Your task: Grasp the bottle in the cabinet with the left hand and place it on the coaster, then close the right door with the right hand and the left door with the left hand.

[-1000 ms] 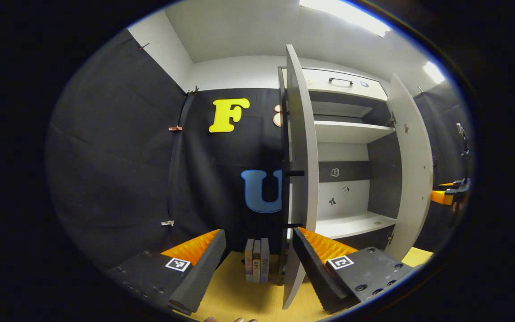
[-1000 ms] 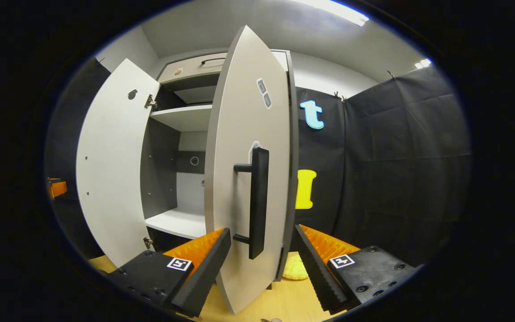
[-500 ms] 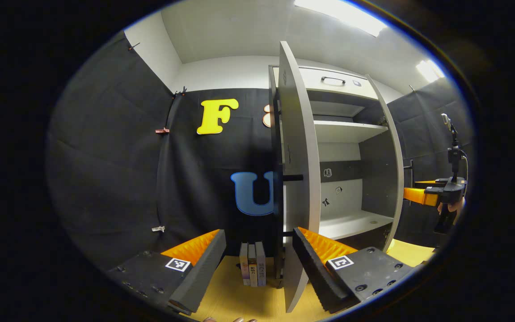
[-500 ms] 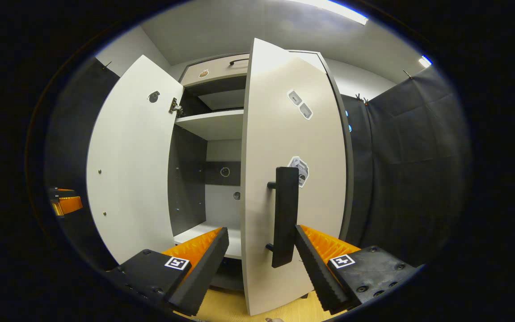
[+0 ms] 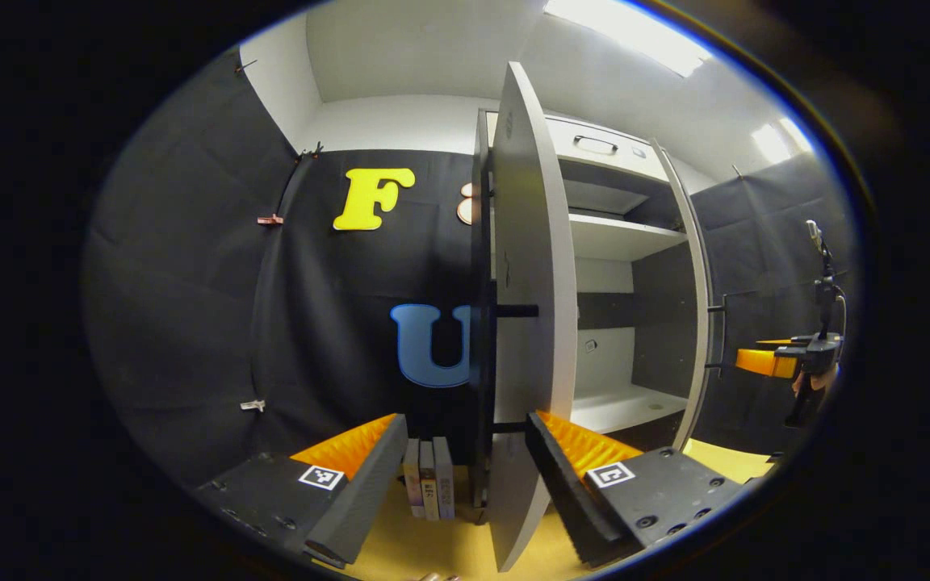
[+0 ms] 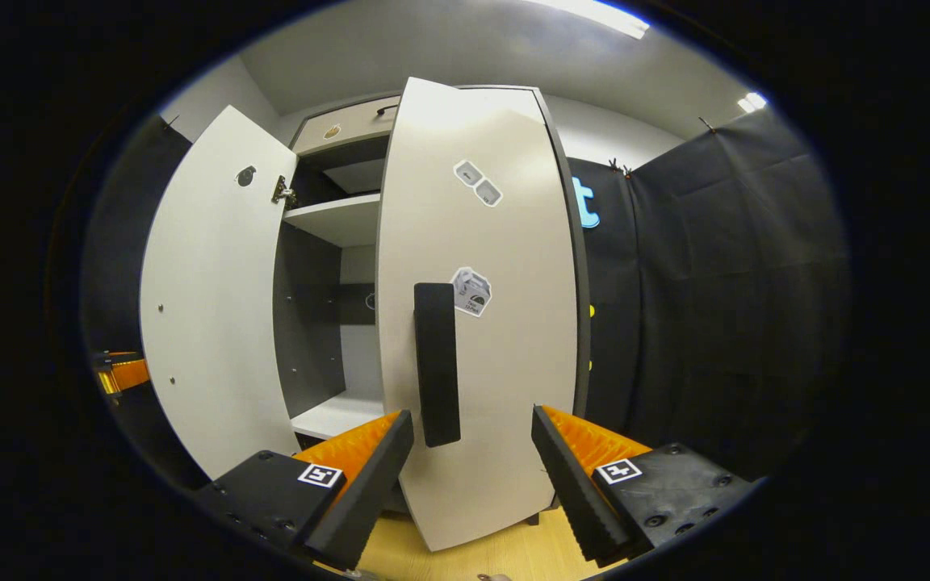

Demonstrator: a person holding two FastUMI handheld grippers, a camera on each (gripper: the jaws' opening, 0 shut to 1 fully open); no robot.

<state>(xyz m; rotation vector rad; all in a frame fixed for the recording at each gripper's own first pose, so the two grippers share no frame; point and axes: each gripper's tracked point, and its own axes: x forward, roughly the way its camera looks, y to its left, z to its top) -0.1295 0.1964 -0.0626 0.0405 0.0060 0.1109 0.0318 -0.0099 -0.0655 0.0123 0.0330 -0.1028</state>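
Observation:
In the left gripper view, the grey cabinet (image 5: 618,242) has its left door (image 5: 525,242) standing open, seen almost edge-on. That door's lower edge lies between the fingers of my open left gripper (image 5: 465,452). The right door (image 5: 701,282) is swung nearly shut. My right gripper (image 5: 788,359), held by a hand, is just outside it. In the right gripper view, the right door (image 6: 481,323) faces me almost flat, its black handle (image 6: 437,363) just above my open right gripper (image 6: 473,452). The left door (image 6: 207,307) stands wide, with the left gripper (image 6: 122,371) beyond it.
Three books (image 5: 429,488) stand upright on the yellow table (image 5: 433,541) just left of the left door. Inside the cabinet are a white upper shelf (image 5: 618,238) and a lower shelf (image 5: 626,407). A drawer (image 5: 594,145) tops the cabinet. Black cloth walls surround it.
The right door has swung from half open to nearly shut, with my right gripper following it. My left gripper has shifted slightly, keeping the left door's edge between its fingers.

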